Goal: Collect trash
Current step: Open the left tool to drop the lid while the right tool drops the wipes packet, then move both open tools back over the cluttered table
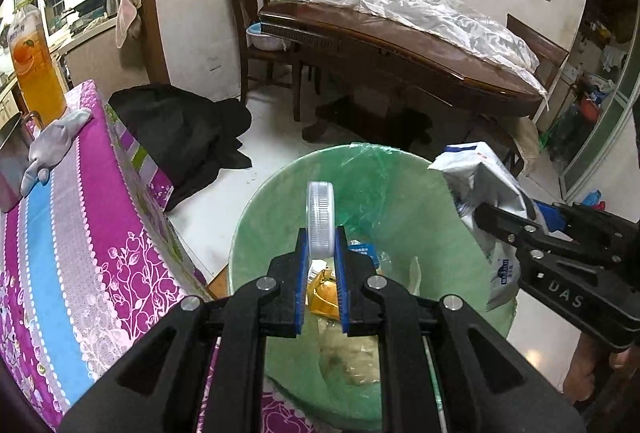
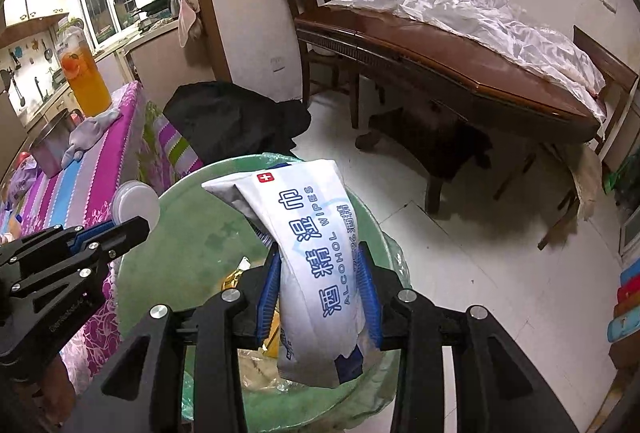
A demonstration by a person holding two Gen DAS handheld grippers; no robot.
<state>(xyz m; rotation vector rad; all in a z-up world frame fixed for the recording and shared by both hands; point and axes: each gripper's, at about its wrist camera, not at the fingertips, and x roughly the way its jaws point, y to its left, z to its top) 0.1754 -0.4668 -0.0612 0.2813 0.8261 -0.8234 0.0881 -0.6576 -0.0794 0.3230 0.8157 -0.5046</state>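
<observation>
Both grippers hold trash above the green-lined round bin [image 1: 280,193], ready to drop: left gripper [image 1: 320,253] pinches a white ribbed plastic lid [image 1: 319,221] on edge between its fingers; right gripper [image 2: 320,273] clamps a white alcohol-wipes packet [image 2: 308,253].

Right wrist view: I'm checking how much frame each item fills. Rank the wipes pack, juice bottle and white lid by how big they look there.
1. Wipes pack, though it is nearest the camera.
2. Juice bottle.
3. White lid.
</observation>
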